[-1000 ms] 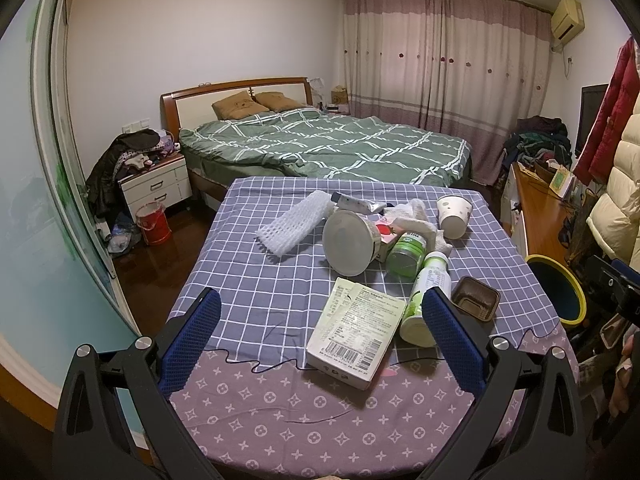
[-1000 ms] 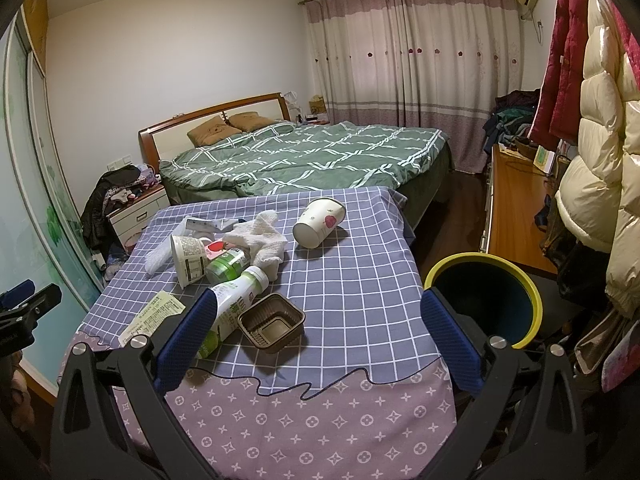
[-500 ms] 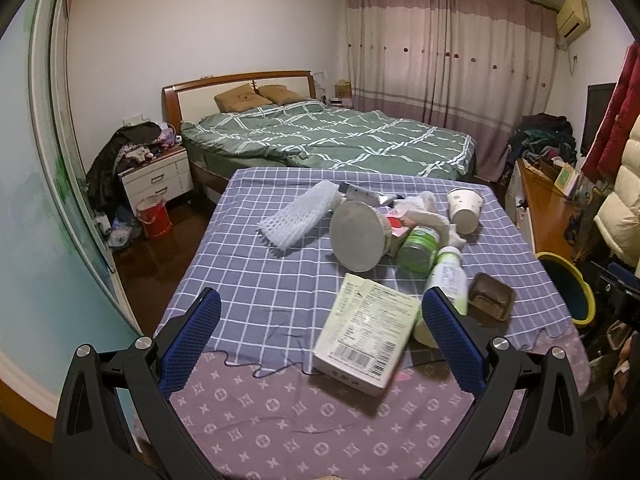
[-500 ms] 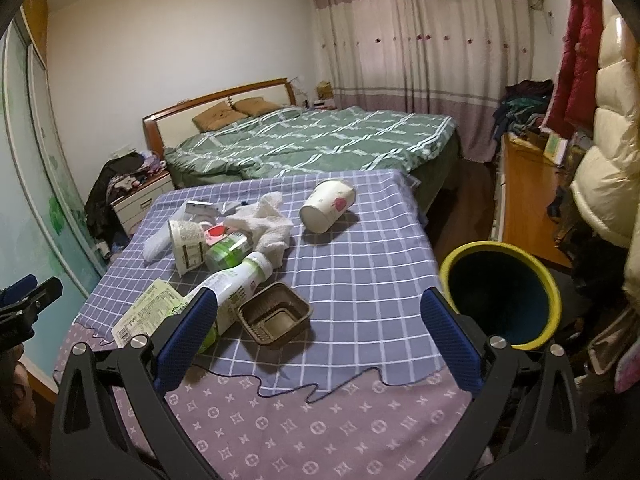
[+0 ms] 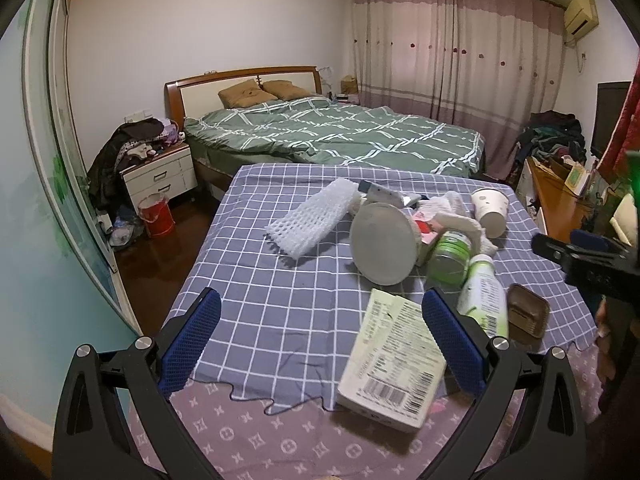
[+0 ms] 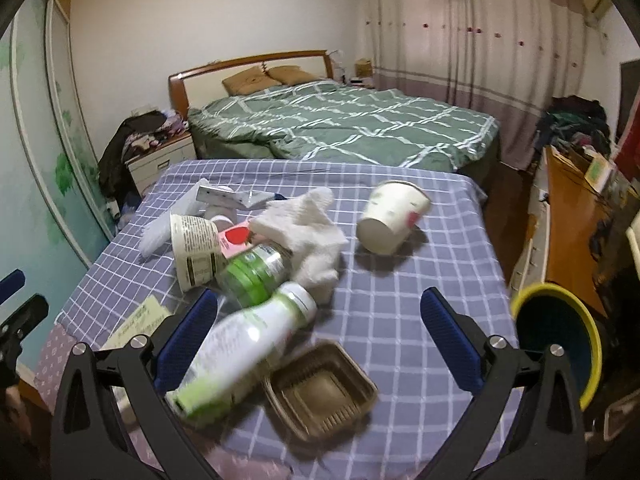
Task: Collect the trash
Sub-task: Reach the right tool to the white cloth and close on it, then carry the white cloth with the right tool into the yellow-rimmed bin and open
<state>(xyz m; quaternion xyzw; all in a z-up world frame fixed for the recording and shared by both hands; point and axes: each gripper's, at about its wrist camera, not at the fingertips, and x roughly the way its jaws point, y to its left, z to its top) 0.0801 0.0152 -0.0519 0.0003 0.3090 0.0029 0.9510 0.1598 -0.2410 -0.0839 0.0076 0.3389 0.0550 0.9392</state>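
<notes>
A table (image 6: 400, 312) fills the frame's centre, a bed (image 6: 344, 128) behind it. On it, a bottle (image 6: 244, 344) lies lower left, a tray (image 6: 320, 392) just right, a cup (image 6: 392, 216) upper right. A bin (image 6: 556, 340) stands at the right edge.

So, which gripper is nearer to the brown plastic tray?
Right. The right gripper, open, is just above the brown plastic tray; the left gripper, also open, is over the flat carton, farther left.
</notes>
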